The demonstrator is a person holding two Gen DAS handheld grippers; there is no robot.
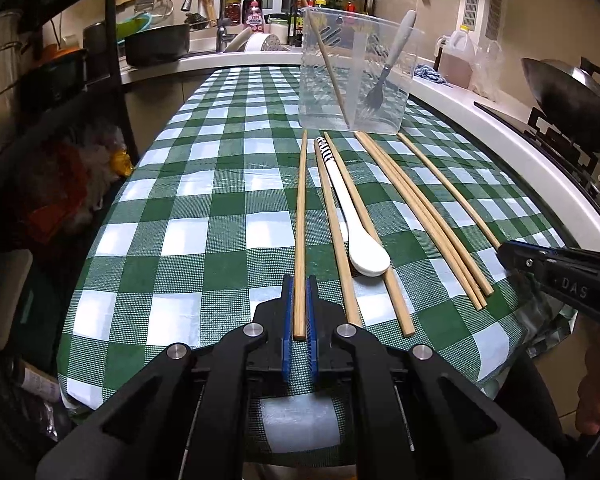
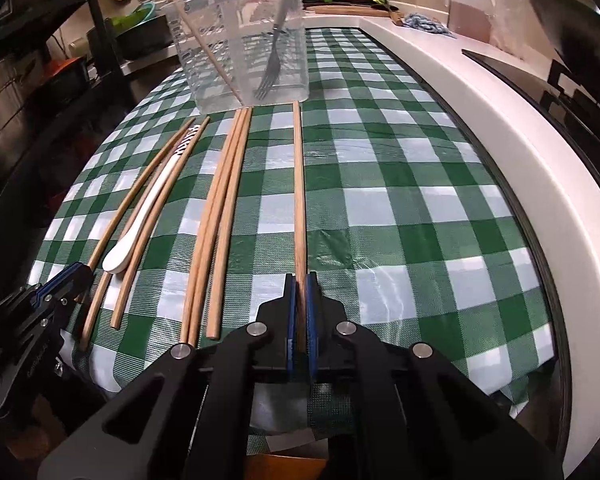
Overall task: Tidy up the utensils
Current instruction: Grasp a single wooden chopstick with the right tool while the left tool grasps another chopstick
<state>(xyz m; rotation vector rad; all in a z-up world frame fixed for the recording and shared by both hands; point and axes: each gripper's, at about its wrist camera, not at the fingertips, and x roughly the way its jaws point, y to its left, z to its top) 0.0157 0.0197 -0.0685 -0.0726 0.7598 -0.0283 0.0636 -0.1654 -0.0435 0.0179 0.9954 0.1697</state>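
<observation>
Left wrist view: my left gripper [image 1: 300, 312] pinches the near end of the leftmost pale wooden chopstick [image 1: 301, 216], its length pointing straight ahead toward the clear plastic tub [image 1: 380, 116]. My right gripper [image 2: 300, 312] likewise clamps the rightmost wooden chopstick [image 2: 298, 184], which points the same way.

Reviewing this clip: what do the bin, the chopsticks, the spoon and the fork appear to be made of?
Bin: clear plastic, probably; contents show through its walls.
Chopsticks: pale wood or bamboo, matte tan, unpainted.
Spoon: white and smooth, plastic or ceramic; cannot tell which. Dark markings on the handle end.
Fork: grey metal tines, likely steel, with a pale handle that looks like plastic.
</observation>
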